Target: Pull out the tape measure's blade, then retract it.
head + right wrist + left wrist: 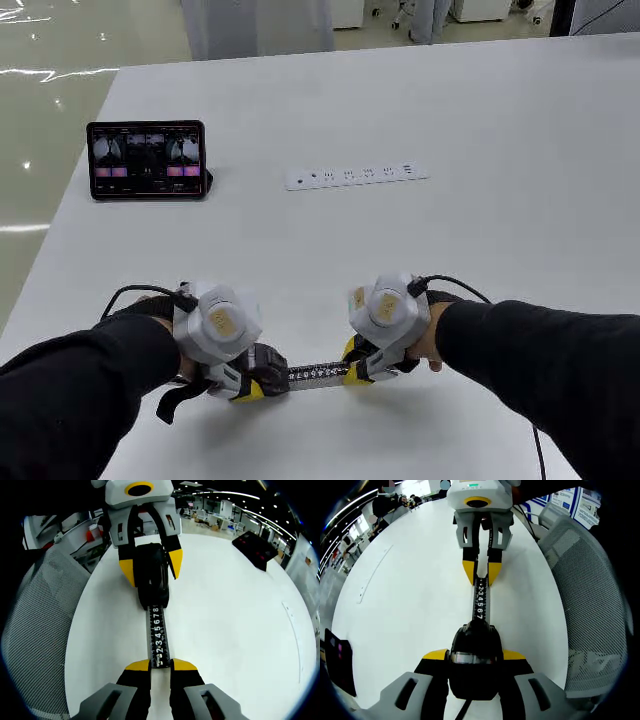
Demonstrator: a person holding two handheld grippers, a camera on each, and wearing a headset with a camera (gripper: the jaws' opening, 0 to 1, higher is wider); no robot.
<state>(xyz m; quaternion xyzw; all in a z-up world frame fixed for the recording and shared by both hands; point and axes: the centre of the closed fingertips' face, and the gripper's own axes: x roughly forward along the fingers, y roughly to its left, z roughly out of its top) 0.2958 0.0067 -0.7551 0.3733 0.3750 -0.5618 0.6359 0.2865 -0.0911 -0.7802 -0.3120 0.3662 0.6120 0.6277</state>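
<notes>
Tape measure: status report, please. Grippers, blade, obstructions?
Left gripper shut on tape measure case. Right gripper shut on blade, out a short way. Tablet and power strip well clear.

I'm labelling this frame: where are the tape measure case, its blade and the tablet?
tape measure case (475,645): left gripper view, top of the black housing.
blade (157,636): right gripper view, numbered face, mid-length.
tablet (147,158): head view, middle of the screen.
</notes>
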